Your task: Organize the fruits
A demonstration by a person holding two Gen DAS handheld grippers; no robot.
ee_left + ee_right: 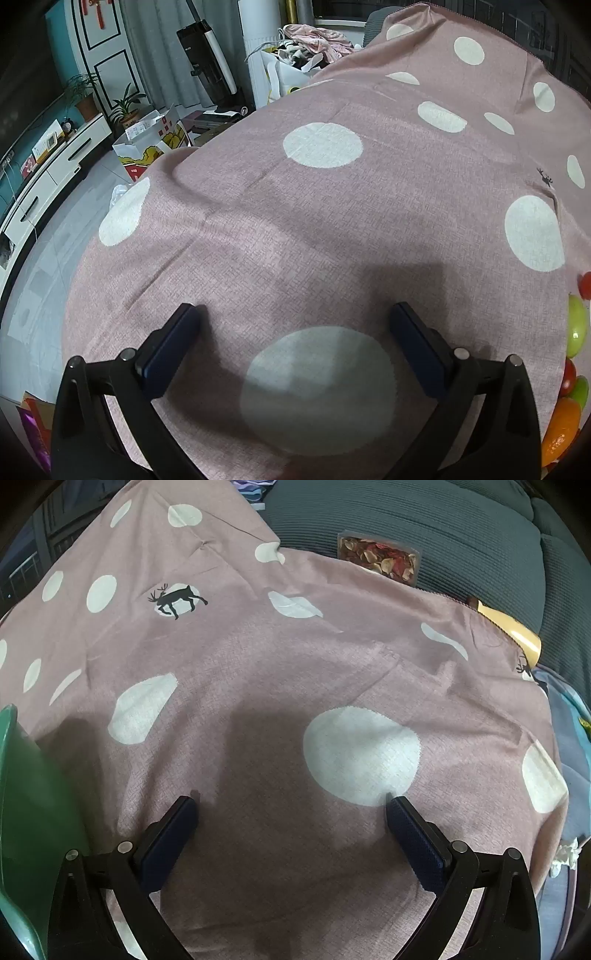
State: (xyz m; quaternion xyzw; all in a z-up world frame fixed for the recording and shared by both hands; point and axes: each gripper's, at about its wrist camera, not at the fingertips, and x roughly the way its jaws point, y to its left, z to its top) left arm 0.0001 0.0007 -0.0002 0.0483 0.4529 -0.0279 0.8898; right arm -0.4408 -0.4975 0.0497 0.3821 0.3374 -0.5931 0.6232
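Green, red and orange fruits (576,332) crowd the right edge of the left wrist view, lying on the pink dotted cloth (332,229). Beside the right gripper (291,805), a green container (22,794) shows only its wall. Both it and the left gripper (295,314) are spread wide over bare cloth, holding nothing.

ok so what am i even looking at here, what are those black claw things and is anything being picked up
Each picture comes from a camera mounted on a handheld gripper, looking forward along its two fingers. The first shows the left gripper, the second the right gripper; a person carries one in each hand. Both are open and hold nothing. Beneath them lies a pink cloth with white dots. Several fruits, green, red and orange, sit at the right edge of the left view. A green container shows at the left edge of the right view.
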